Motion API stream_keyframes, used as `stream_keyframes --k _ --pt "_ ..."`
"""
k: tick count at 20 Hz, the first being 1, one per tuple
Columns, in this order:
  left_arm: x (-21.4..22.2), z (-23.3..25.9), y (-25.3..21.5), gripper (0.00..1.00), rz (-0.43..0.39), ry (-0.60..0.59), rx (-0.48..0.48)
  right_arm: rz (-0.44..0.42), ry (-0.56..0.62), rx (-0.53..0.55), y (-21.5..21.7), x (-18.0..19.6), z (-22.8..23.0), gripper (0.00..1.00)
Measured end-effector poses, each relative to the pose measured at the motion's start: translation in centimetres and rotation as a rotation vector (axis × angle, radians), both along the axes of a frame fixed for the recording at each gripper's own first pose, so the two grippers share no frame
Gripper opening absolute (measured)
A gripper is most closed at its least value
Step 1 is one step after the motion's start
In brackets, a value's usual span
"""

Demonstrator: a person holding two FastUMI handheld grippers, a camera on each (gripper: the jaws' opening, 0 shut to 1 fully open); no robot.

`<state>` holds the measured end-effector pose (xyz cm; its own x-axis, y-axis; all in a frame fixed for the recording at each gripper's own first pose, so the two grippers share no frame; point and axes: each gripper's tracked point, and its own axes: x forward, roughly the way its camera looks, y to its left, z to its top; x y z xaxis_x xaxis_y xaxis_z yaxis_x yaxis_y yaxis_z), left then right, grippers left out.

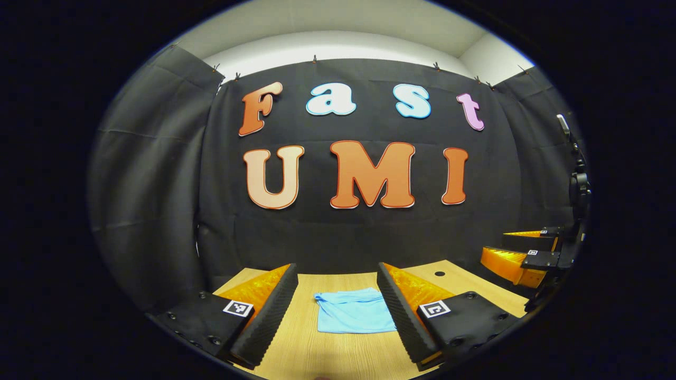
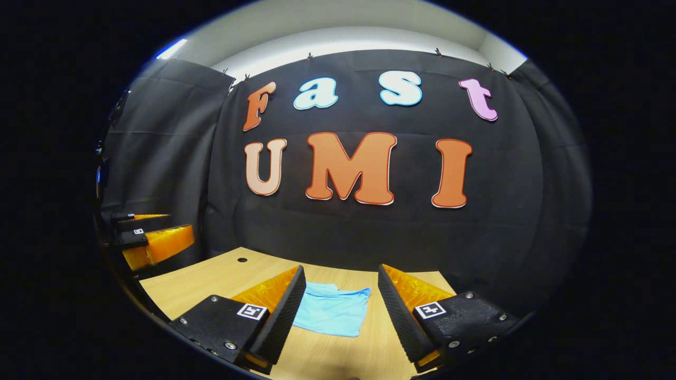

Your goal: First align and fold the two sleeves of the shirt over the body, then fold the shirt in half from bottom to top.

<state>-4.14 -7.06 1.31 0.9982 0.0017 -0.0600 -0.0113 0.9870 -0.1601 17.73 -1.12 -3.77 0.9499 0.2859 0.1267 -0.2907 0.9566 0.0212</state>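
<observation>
A light blue shirt (image 1: 354,312) lies folded into a small rectangle on the wooden table (image 1: 327,353), seen between the fingers of my left gripper (image 1: 338,316). That gripper is open, held above the table short of the cloth, with nothing between its fingers. In the right gripper view the same blue shirt (image 2: 334,311) lies ahead and slightly left, and my right gripper (image 2: 340,316) hangs open over the table (image 2: 211,279), also holding nothing. Each gripper shows far off in the other's view: the right gripper (image 1: 528,256) at the right edge, the left gripper (image 2: 150,240) at the left edge.
A small round hole (image 1: 439,274) marks the tabletop near its back edge, visible also as the hole (image 2: 242,260) in the right gripper view. Black cloth walls close the booth behind and at both sides of the table.
</observation>
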Motion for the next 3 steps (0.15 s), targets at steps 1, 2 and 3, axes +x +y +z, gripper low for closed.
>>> stream_keyframes --k 1,2,3 --pt "-0.2 -0.3 0.5 0.96 -0.006 -0.017 0.01 -0.002 -0.001 -0.007 0.5 -0.1 0.0 0.87" --pt "-0.3 -0.9 1.4 0.98 -0.006 -0.021 0.036 -0.006 0.002 -0.023 0.9 0.0 0.0 0.87" --pt "-0.6 -1.5 2.2 1.0 -0.012 -0.017 0.047 -0.011 -0.003 -0.032 1.2 0.1 0.2 0.88"
